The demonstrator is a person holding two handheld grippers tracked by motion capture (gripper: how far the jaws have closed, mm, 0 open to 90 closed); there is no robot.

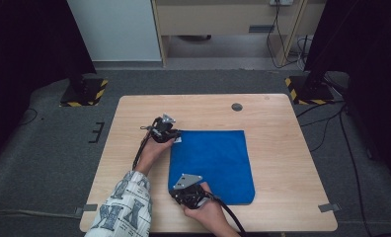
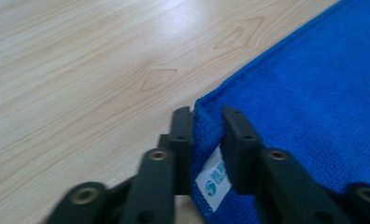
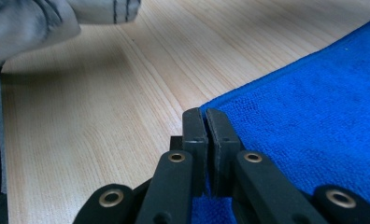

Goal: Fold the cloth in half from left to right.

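My left sleeve is white with grey-blue lettering; both grippers have black jaws, brass-ringed screws, grey three-cornered plates and trailing black cables.

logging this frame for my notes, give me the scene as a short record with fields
surface: wooden table
item: blue microfibre cloth, lying flat
label: white tag at the cloth's far left corner
left tongs: pinching the cloth's far left corner beside the tag, a fold of cloth between the pads
right tongs: shut on the cloth's near left corner
person: patterned sleeve on the left arm
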